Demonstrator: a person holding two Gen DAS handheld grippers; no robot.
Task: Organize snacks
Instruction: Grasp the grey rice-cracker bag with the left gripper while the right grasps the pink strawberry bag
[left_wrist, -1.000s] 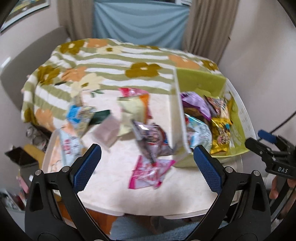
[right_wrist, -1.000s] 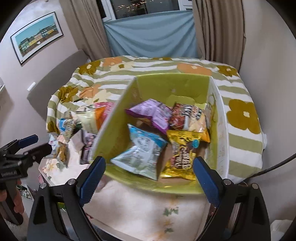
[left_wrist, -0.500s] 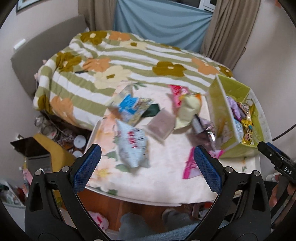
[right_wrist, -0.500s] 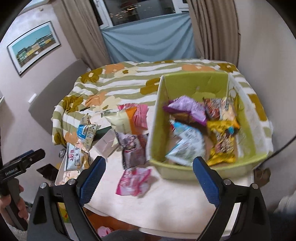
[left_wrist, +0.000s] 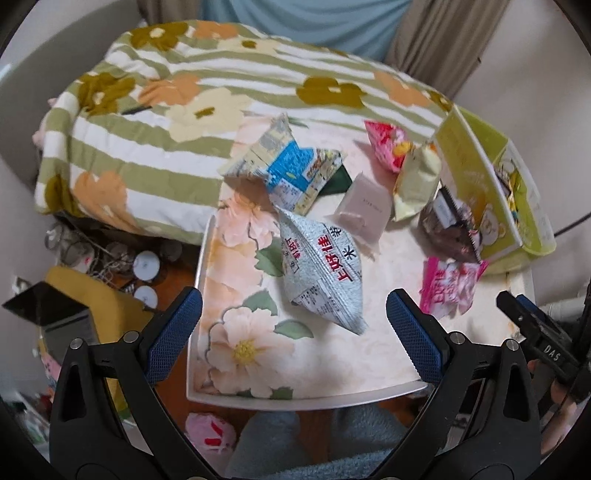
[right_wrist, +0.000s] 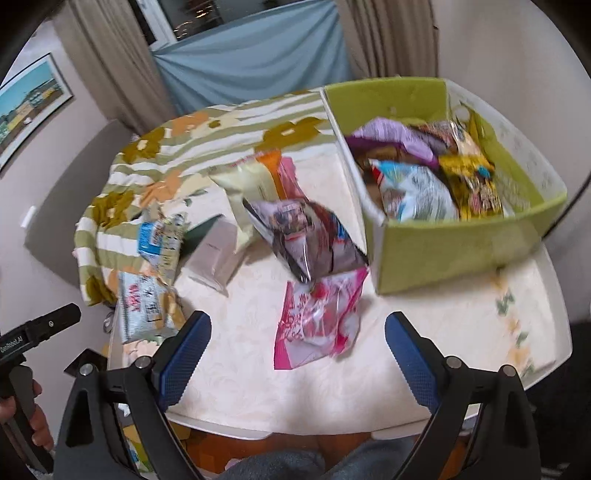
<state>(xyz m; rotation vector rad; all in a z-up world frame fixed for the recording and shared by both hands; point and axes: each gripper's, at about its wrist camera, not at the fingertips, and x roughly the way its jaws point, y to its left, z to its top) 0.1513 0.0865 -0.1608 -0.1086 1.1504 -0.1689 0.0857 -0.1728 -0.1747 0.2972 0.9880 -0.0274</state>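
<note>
Both grippers have swung left, away from the green box, and now hang over the loose snacks. The left gripper is wide over the silver bag. The right gripper is wide above the pink bag. Picking up looks next.
</note>
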